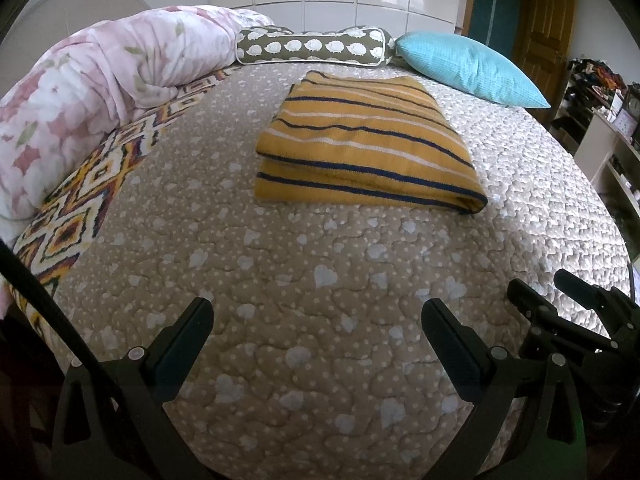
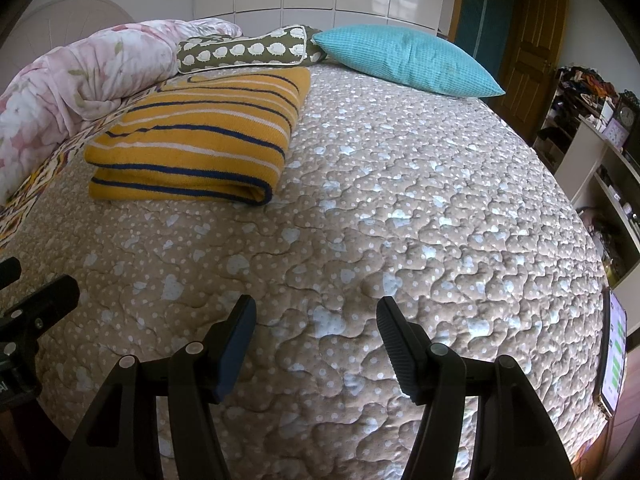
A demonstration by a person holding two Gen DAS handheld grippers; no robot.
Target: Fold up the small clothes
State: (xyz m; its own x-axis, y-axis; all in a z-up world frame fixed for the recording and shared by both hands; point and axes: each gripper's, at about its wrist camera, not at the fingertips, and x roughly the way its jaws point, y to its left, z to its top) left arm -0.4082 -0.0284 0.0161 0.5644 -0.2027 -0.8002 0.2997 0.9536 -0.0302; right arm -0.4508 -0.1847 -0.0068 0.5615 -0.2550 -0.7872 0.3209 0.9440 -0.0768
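A mustard-yellow knit garment [image 1: 362, 140] with navy and white stripes lies folded into a neat rectangle on the bed; in the right wrist view the garment [image 2: 200, 136] sits at upper left. My left gripper [image 1: 318, 310] hangs open over the bare quilt, well short of the garment, with nothing between its fingers. My right gripper [image 2: 316, 308] is also open and empty, over the quilt to the right of the garment. The right gripper [image 1: 540, 284] shows at the lower right of the left wrist view. The left gripper's fingers [image 2: 48, 292] show at the left edge of the right wrist view.
The bed carries a beige heart-print quilt [image 1: 320, 264]. A rolled pink floral duvet [image 1: 92, 92], a hedgehog-print bolster [image 1: 312, 46] and a teal pillow [image 1: 472, 66] line the far side. Shelves [image 2: 600, 152] and a wooden door [image 2: 532, 48] stand to the right. A phone [image 2: 614, 348] lies at the bed's right edge.
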